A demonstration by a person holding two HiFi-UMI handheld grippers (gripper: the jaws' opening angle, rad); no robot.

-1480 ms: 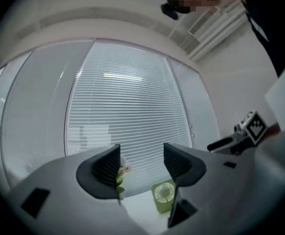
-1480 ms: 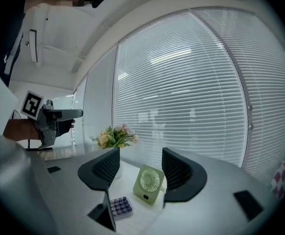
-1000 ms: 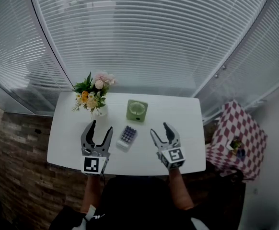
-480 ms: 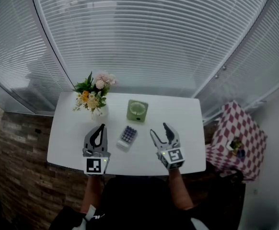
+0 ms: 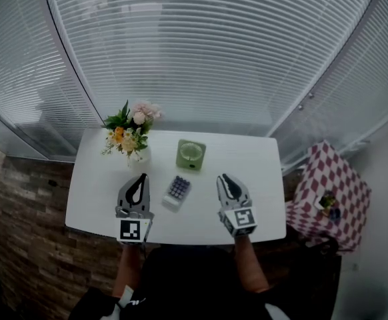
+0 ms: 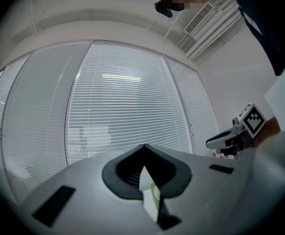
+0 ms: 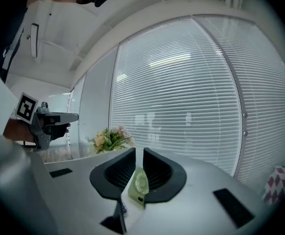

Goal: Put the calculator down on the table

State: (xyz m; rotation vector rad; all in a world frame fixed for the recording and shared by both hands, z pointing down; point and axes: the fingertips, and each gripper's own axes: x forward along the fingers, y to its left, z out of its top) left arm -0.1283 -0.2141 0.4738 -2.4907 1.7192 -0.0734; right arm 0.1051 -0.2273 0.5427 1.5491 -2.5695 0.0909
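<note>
The calculator (image 5: 177, 191) lies flat on the white surface (image 5: 257, 162), between two claws and touching neither. The left claw (image 5: 140, 179) is closed, empty; the right claw (image 5: 224, 179), just closing, shows a narrow, empty gap. The calculator's keys are too small to read.

White table (image 5: 261, 169), calculator (image 5: 177, 191), fan (image 5: 191, 153), flower vase (image 5: 139, 156)

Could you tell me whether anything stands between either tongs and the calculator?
Nothing visible does: only bare table lies between the calculator and the left tongs, or the right tongs, whose jaws have just been closing on nothing. The green fan sits beyond it.
</note>
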